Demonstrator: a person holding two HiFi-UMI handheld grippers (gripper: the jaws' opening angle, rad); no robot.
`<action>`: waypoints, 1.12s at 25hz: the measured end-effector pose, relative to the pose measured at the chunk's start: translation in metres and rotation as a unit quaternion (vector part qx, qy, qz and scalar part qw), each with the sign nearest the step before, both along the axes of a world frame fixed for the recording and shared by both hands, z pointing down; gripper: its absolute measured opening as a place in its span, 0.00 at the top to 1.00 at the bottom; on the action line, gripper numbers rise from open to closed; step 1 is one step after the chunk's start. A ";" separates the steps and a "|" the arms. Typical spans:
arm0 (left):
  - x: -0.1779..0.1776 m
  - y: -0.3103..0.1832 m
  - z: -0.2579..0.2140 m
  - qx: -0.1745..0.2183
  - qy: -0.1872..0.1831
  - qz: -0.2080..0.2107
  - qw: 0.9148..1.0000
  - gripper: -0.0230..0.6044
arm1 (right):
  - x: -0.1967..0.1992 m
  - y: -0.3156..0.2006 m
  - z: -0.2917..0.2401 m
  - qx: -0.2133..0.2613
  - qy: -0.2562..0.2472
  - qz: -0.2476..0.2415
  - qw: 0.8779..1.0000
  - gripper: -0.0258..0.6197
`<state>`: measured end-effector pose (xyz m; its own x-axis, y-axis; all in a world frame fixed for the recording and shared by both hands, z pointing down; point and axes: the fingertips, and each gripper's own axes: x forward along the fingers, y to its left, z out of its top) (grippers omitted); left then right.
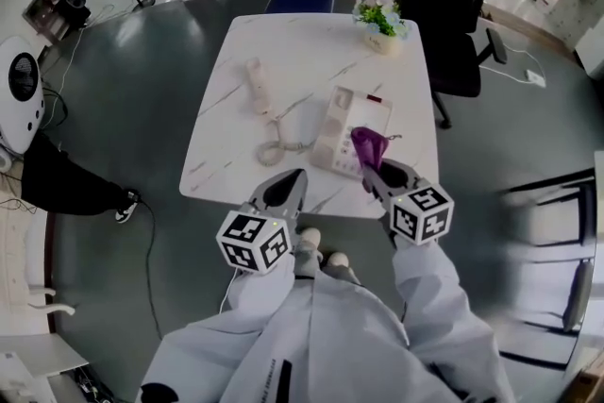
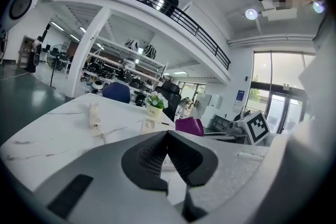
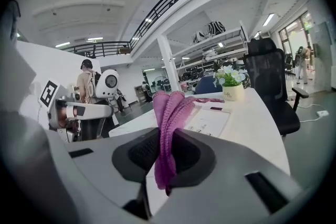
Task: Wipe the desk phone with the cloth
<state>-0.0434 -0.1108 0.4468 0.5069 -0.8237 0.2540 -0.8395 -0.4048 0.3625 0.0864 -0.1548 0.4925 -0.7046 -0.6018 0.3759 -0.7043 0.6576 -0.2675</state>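
Purple knitted cloth [image 3: 169, 128]: soft, light, limp. Bunched fold clamped between jaws of right gripper [image 3: 167, 152], free end over near right corner of white desk phone base [image 1: 344, 123]; contact unclear. Phone probably light plastic and may slide when wiped. Cream handset [image 1: 257, 85] lies off cradle to left; coiled cord [image 1: 281, 147] between is likely snag. Left gripper [image 2: 167, 136]: jaws together, empty. Potted flowers [image 1: 380, 18] at far corner of white marbled table [image 1: 283, 42].

Right gripper [image 3: 166, 150] jaws closed on purple cloth [image 3: 171, 110]; cloth stands up above jaws; desk phone [image 3: 211, 121] just beyond on white table [image 3: 254, 126]; flowerpot [image 3: 233, 92] further back.
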 end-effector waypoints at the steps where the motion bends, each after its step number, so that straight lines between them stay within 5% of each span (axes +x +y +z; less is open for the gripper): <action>1: 0.001 -0.003 0.001 -0.001 -0.001 0.004 1.000 0.97 | 0.000 -0.004 -0.002 0.002 -0.002 0.003 1.000 0.90; 18: -0.012 -0.086 0.024 -0.032 0.021 0.074 0.997 0.97 | -0.003 -0.093 -0.017 0.020 -0.001 0.101 0.995 0.90; 28: -0.015 -0.121 0.030 -0.041 0.039 0.105 0.993 0.97 | -0.002 -0.138 -0.030 0.055 0.061 0.130 0.988 0.90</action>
<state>-0.0589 -0.2323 0.4765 0.6856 -0.6767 0.2683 -0.7080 -0.5342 0.4619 0.0841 -0.2930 0.4629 -0.4746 -0.7987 0.3699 -0.8758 0.4707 -0.1071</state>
